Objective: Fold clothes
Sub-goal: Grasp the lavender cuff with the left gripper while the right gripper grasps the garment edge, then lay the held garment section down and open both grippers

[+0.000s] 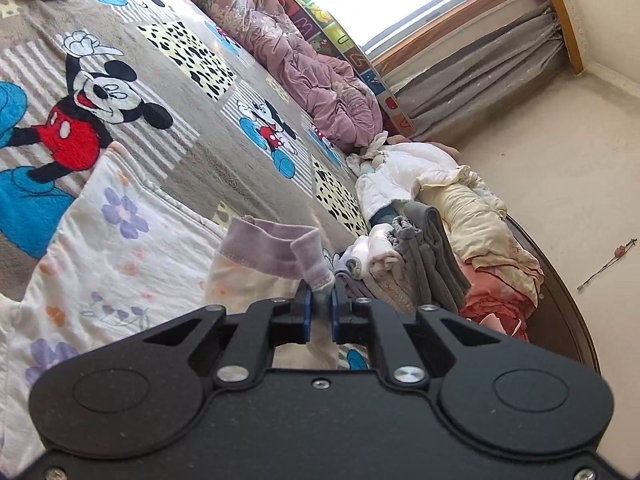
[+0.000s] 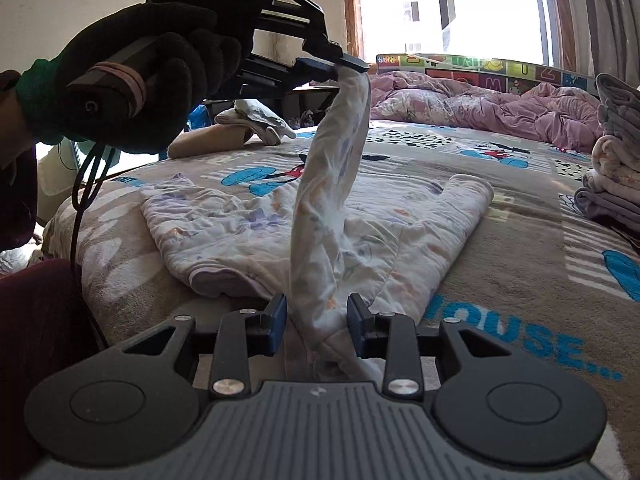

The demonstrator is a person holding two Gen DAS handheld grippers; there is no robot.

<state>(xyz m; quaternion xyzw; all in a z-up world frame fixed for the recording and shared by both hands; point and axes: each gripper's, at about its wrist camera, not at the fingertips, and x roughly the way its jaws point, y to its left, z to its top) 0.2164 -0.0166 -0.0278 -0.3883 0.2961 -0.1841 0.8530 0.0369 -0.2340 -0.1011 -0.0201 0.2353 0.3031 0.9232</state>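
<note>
A white quilted child's top with purple and orange flowers (image 2: pixel 224 224) lies on the bed, also in the left wrist view (image 1: pixel 104 240). My left gripper (image 1: pixel 321 300) is shut on its purple sleeve cuff (image 1: pixel 308 264); in the right wrist view the left gripper (image 2: pixel 352 66) holds the sleeve (image 2: pixel 332 200) lifted high above the bed. My right gripper (image 2: pixel 317 320) is open, its jaws either side of the base of the lifted sleeve near the front edge of the garment.
A Mickey Mouse blanket (image 1: pixel 168 92) covers the bed. A crumpled purple duvet (image 1: pixel 304 64) lies by the window. A stack of folded clothes (image 1: pixel 408 264) sits at the bed edge, also in the right wrist view (image 2: pixel 616 168). More clothes (image 2: pixel 256 120) lie far back.
</note>
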